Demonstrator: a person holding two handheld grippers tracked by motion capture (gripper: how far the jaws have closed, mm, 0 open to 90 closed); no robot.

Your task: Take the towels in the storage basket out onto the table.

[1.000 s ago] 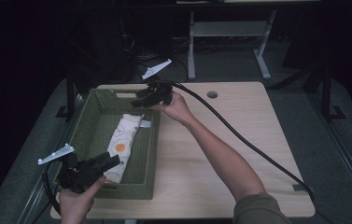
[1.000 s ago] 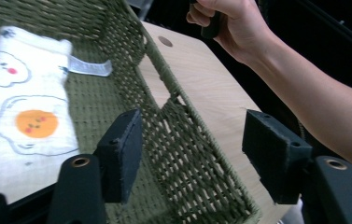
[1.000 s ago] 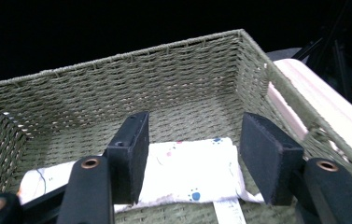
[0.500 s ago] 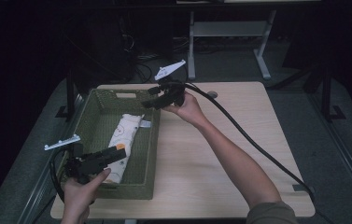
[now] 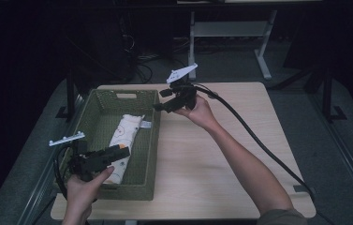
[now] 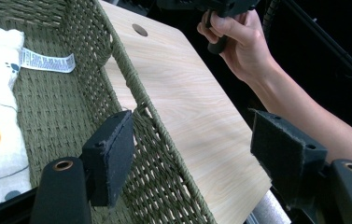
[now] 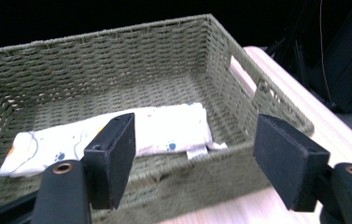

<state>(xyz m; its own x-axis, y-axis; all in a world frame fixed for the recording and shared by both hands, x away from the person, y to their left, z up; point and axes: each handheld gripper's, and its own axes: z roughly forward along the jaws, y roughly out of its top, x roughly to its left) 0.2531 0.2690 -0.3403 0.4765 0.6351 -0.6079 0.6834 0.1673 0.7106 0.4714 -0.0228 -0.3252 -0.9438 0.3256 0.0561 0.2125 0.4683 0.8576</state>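
Lying in the green woven basket (image 5: 147, 154) left of centre, a folded cloth (image 5: 125, 136); left gripper (image 5: 118, 152) and right gripper (image 5: 158, 107), jaws just opened wide, hold nothing.

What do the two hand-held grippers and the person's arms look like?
Each hand-held gripper, left and right, is black with two square, fuzzy padded jaws, a pale three-cornered plate on top and a thick black cable. The forearms are bare; an olive sleeve shows on the right arm.
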